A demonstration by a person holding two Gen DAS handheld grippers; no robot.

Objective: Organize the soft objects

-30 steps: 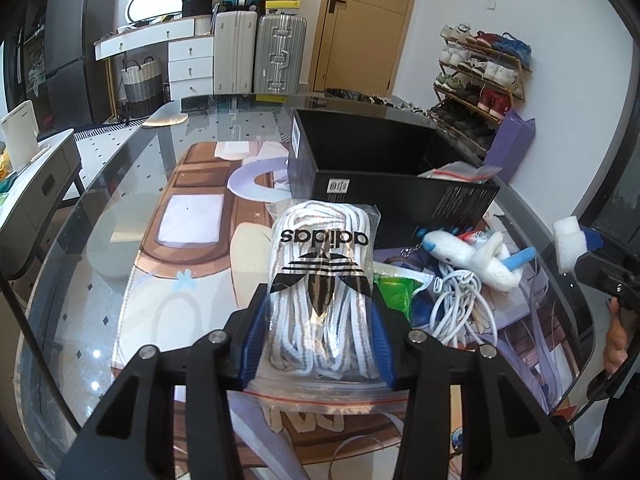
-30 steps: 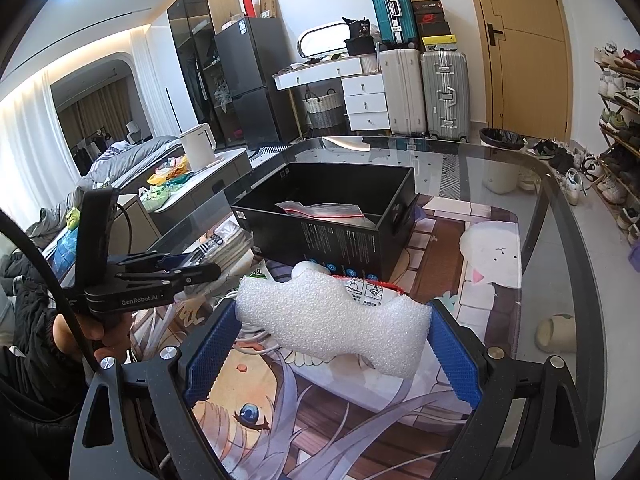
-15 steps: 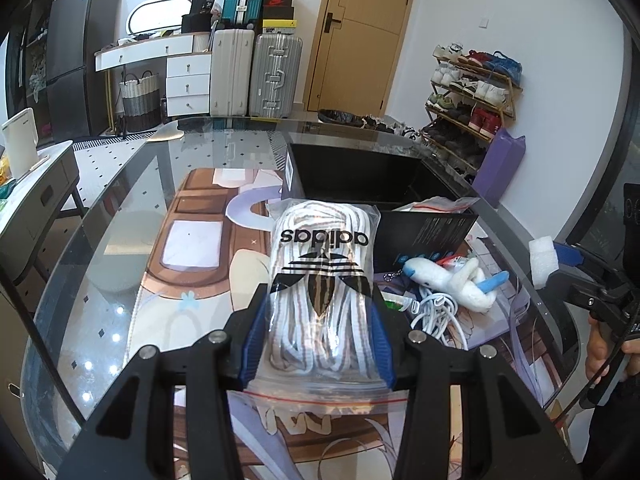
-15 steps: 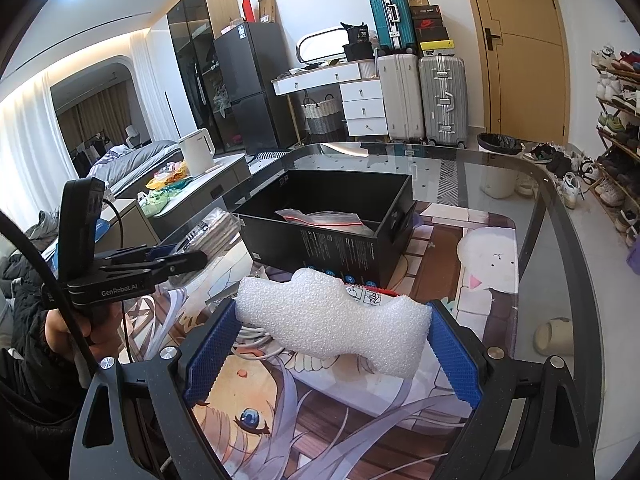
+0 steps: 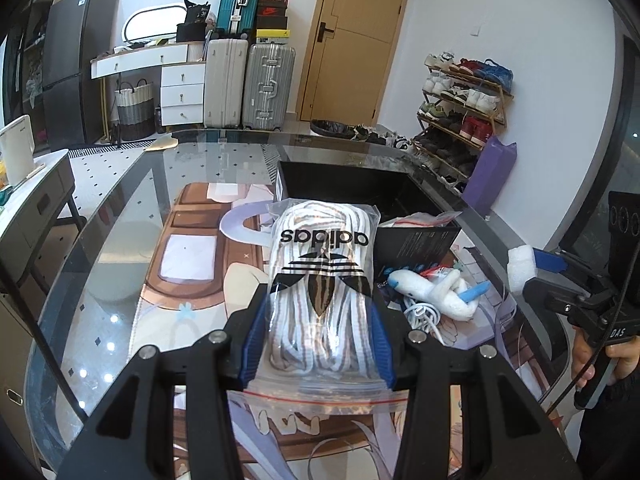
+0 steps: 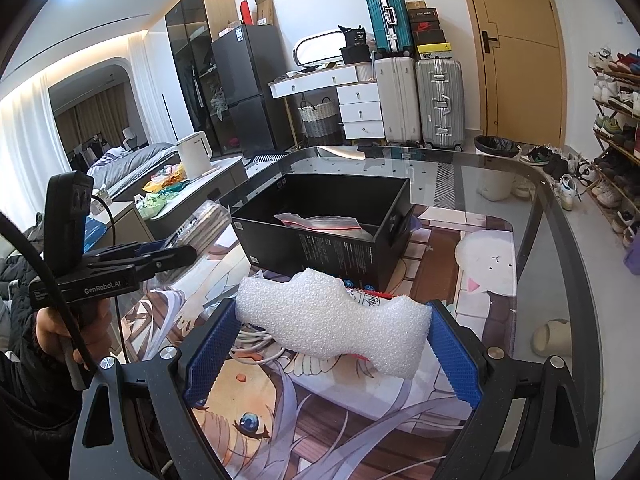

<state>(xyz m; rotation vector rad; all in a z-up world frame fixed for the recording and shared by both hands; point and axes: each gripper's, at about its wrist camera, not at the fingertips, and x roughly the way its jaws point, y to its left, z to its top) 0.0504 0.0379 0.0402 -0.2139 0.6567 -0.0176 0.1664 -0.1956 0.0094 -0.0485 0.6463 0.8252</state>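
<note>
Glass table (image 6: 568, 264) w/ anime mat, black box (image 6: 320, 236) on it; suitcases behind. L gripper (image 5: 318, 332) clamps lace bag (image 5: 320, 280), R gripper (image 6: 332, 340) clamps foam (image 6: 332, 320).

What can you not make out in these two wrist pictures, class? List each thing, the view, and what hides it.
- Left wrist view: most of the black box interior, hidden behind the bag of white laces held in the left gripper.
- Right wrist view: the red-edged item under the foam piece, which the right gripper holds.
- Right wrist view: print on the box side, too small to read.
- Left wrist view: the person's hand, cut off at the right edge.
</note>
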